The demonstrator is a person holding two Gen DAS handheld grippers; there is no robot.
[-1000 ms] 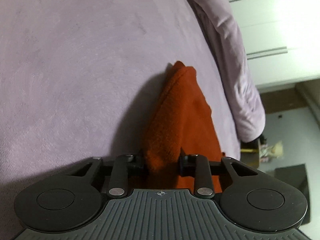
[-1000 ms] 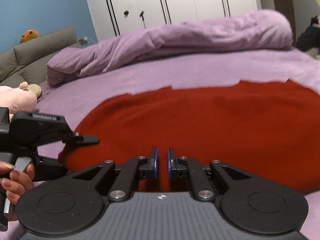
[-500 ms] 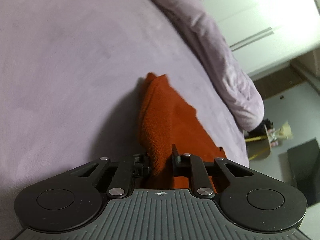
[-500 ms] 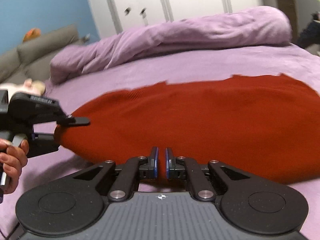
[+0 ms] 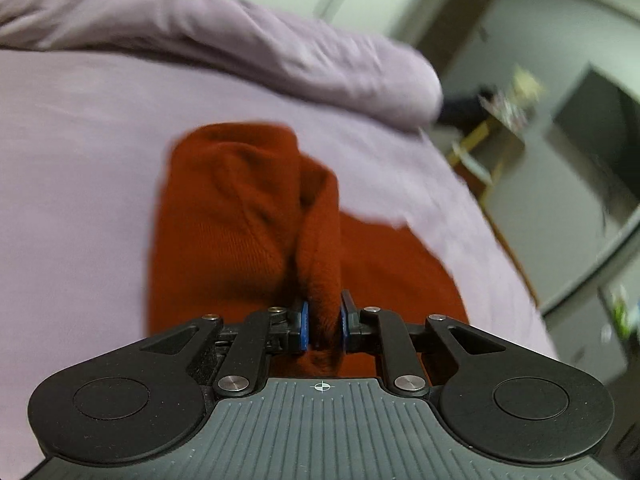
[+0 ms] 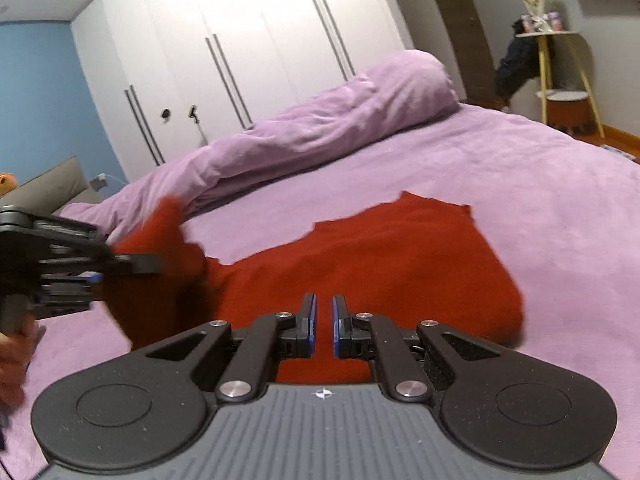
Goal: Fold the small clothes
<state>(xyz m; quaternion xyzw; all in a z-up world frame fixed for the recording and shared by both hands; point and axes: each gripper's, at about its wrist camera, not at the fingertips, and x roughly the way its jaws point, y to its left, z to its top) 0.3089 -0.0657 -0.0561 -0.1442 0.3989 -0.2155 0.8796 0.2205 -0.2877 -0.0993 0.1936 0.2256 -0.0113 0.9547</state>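
A red knit garment (image 6: 392, 264) lies on the purple bed. My left gripper (image 5: 323, 322) is shut on a bunched edge of the garment (image 5: 240, 216) and holds that part lifted off the bed. In the right wrist view the left gripper (image 6: 132, 266) shows at the left with the raised red cloth. My right gripper (image 6: 323, 320) is over the near edge of the garment with its jaws nearly together; whether cloth is pinched between them cannot be told.
A rolled purple duvet (image 6: 320, 120) lies along the far side of the bed (image 6: 540, 184). White wardrobes (image 6: 248, 40) stand behind it. A small yellow-legged side table (image 6: 560, 76) stands at the right beyond the bed edge. A grey headboard (image 6: 52, 184) is at the left.
My left gripper has lifted its end of the garment and swung it up and over toward the middle. The right gripper has pulled back and risen slightly, so more of the bed shows.
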